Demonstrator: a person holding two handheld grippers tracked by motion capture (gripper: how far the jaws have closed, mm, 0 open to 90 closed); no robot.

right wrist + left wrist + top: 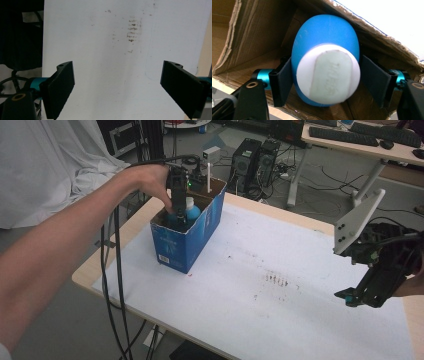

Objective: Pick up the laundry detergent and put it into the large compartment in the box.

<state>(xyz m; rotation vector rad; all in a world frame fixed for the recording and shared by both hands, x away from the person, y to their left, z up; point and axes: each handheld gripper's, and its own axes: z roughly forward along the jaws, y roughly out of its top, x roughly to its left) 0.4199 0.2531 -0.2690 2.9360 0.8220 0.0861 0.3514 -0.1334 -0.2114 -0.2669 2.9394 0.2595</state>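
A blue plastic bottle (325,47) with a white flip cap (329,73) stands upright inside an open blue cardboard box (187,237) near the far left corner of the table (240,285). The left tool (176,200) reaches down into the box, its two black pads set either side of the bottle just below the cap; the left pad looks to touch, a thin gap shows at the right, so the grip reads as loosened. The bottle looks stiff, smooth and likely slippery, moderately light; the narrow sides beneath the cap seem the best hold. The right tool (125,90) hovers spread wide and empty over the white table cover (120,50) near the right edge
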